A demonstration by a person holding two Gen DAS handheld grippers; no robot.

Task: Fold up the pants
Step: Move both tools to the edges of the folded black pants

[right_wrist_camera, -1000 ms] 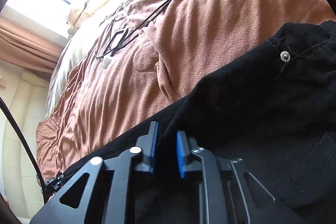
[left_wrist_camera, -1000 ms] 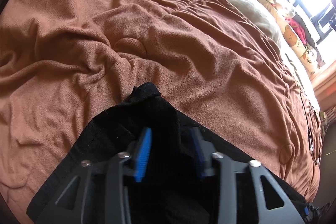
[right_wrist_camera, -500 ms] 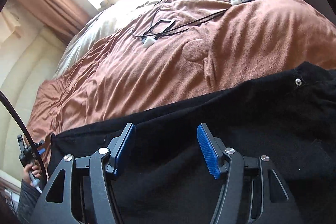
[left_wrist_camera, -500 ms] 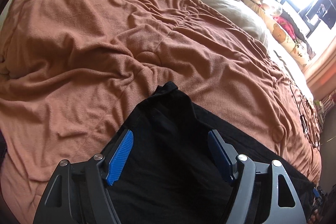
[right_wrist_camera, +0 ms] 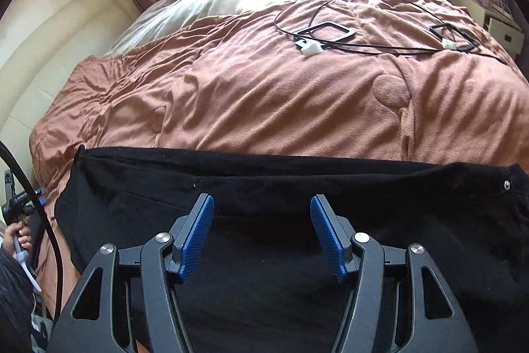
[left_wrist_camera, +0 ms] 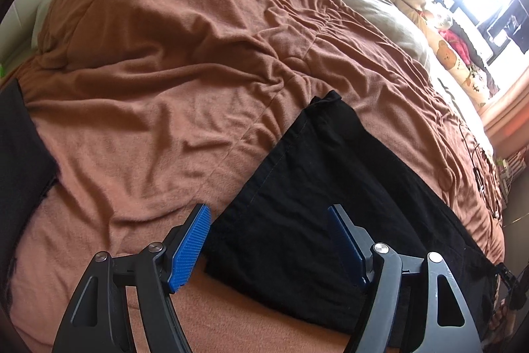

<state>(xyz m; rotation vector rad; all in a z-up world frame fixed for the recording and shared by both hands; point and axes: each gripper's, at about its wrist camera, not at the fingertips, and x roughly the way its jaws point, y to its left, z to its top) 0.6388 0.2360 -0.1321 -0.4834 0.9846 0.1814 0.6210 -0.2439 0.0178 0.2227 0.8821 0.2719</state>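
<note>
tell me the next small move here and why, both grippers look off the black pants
Probably bring the left gripper down onto the leg end of the black pants and pinch it, ready to carry it toward the waist button. Both it and the right gripper have just opened and hold nothing, and the pants lie as one long strip on the brown blanket.

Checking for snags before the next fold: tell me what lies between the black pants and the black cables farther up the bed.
Only bare brown blanket, right wrist view: nothing lies between the black pants and the black cables.

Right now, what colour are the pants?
Plain black pants, seen best from the right wrist.
</note>
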